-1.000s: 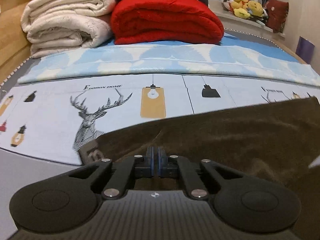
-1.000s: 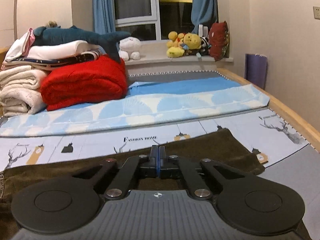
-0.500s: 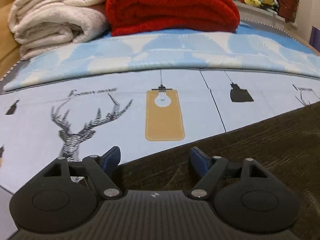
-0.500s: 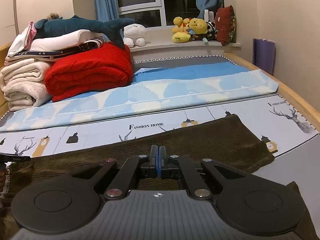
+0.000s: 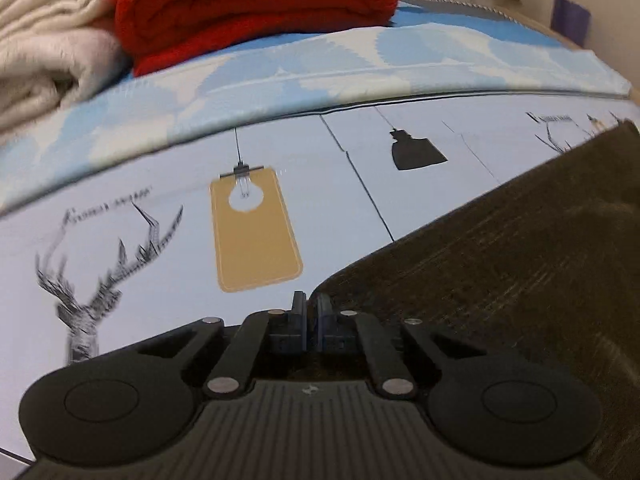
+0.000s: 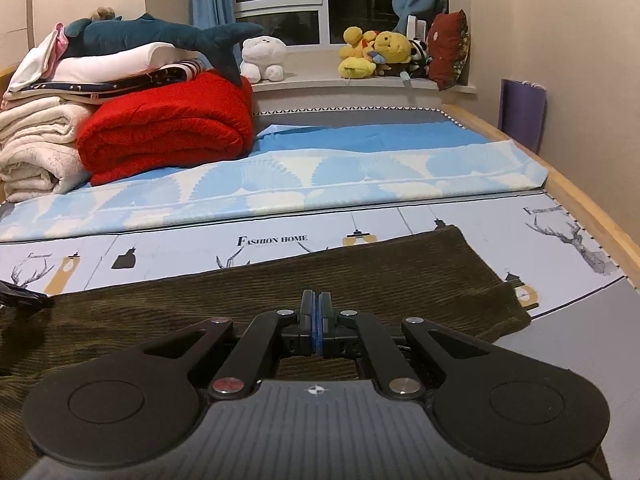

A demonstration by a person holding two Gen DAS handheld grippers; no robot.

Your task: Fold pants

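Note:
Dark brown corduroy pants (image 6: 360,276) lie flat across the printed sheet (image 5: 160,240). In the left wrist view the pants (image 5: 500,280) fill the right side, and their left corner runs up into my left gripper (image 5: 311,304), whose jaws are shut on that corner. My right gripper (image 6: 316,304) rests low over the middle of the pants with its blue pads pressed together. No fabric shows between them. At the far left of the right wrist view a black part of the left gripper (image 6: 22,298) sits at the pants' end.
A folded red blanket (image 6: 168,128) and white blankets (image 6: 36,148) are stacked at the back left, with a plush shark (image 6: 160,36) on top. A light blue quilt (image 6: 320,184) crosses the bed behind the pants. The wooden bed rim (image 6: 592,208) runs along the right.
The left gripper moved forward and down to the pants' left corner, opened wide around the edge, then shut on it. The right gripper stayed shut and hardly moved.

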